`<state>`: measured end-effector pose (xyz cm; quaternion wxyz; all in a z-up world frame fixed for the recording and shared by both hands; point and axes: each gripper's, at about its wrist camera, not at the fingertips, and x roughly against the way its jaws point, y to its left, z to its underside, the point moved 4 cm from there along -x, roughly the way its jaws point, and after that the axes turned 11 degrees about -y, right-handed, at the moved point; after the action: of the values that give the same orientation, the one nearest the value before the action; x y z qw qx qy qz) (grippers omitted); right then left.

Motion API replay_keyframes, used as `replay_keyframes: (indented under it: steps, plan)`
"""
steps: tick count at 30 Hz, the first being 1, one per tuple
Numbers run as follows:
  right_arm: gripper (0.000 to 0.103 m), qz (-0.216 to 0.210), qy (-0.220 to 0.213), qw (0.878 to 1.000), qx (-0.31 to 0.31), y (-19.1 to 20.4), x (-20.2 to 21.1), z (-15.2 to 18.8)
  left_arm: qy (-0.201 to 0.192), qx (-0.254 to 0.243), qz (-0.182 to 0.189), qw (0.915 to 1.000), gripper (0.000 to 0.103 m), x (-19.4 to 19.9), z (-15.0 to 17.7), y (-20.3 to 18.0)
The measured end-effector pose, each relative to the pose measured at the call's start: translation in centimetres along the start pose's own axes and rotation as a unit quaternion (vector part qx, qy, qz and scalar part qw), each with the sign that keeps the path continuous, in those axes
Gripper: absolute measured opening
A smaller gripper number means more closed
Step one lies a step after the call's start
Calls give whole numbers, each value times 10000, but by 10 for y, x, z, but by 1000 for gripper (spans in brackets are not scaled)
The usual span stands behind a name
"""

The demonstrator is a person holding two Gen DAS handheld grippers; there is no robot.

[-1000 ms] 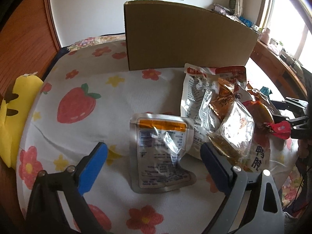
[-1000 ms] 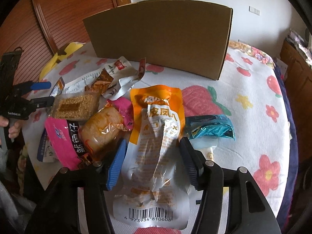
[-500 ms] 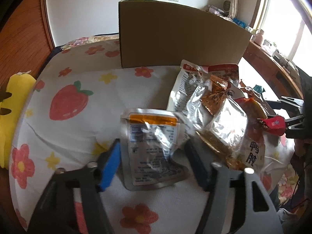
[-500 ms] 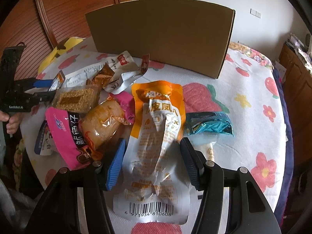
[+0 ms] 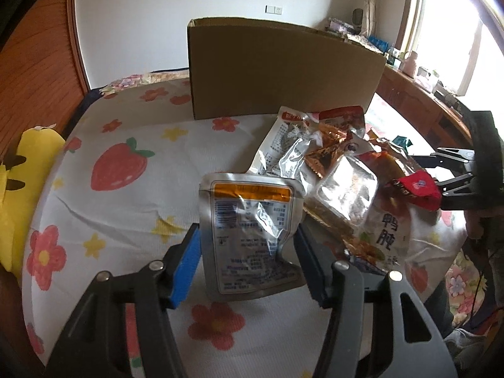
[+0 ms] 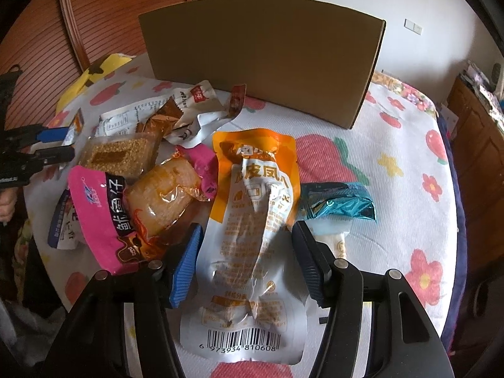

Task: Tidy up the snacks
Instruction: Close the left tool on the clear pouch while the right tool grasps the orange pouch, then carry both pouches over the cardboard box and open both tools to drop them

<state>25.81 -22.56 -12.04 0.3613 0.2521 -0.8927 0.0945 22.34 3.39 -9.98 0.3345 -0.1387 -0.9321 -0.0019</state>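
**Q:** What has changed in the last second?

**A:** The left claw (image 5: 249,252) has narrowed from a wide spread until its blue pads sit at both side edges of the flat silver foil pouch with the orange band (image 5: 249,233). The pouch looks slightly buckled between them, so I judge the grip is just taking hold; it still lies on the strawberry-and-flower printed bed cover (image 5: 126,170), not yet lifted. The right claw (image 6: 247,261) has barely moved: its jaws stand partly open either side of the long orange-and-silver vacuum pouch (image 6: 255,220), with nothing gripped.

**Q:** What does that mean for sorting the snacks?

**A:** The first pick seems under way. The tall brown cardboard box (image 5: 283,69) standing at the back of the bed is the likely destination, though nothing shows inside it.

**Q:** And the materials?

**A:** Mostly slick, crinkled film. The silver pouch is thin and stiff-edged, likely to flex when raised. Beside the right claw lie a glossy pink packet (image 6: 97,208), a clear-wrapped sesame bar (image 6: 118,154), a plump clear-wrapped orange lump (image 6: 163,195) and a crumpled teal foil wrapper (image 6: 340,201), overlapping in a loose heap.
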Motion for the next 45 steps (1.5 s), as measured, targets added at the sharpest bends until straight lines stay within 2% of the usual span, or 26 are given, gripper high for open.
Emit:
replay_keyframes:
  steps: [5,7,10,26,35,45]
  plan:
    - [54,3,2,10000,-59,-3,1,-1,-121,-96,-13,9999,58,9,0,-5]
    - [47,-25,-55,9999,-87,-4,7,-2,-174,-73,15,9998,58,12,-2,-6]
    - [42,-82,-121,9996,-246,-7,14,-4,-238,-81,47,9997,58,17,-4,-8]
    - [41,-89,-551,9982,-234,1,49,-17,-496,-62,65,9987,58,28,-22,-13]
    - [41,-101,-981,9951,-52,1,71,-57,-760,-129,51,9970,59,25,-66,-9]
    - [42,-120,-1478,9888,198,-14,72,-134,-1184,-410,70,9921,59,10,-146,-8]
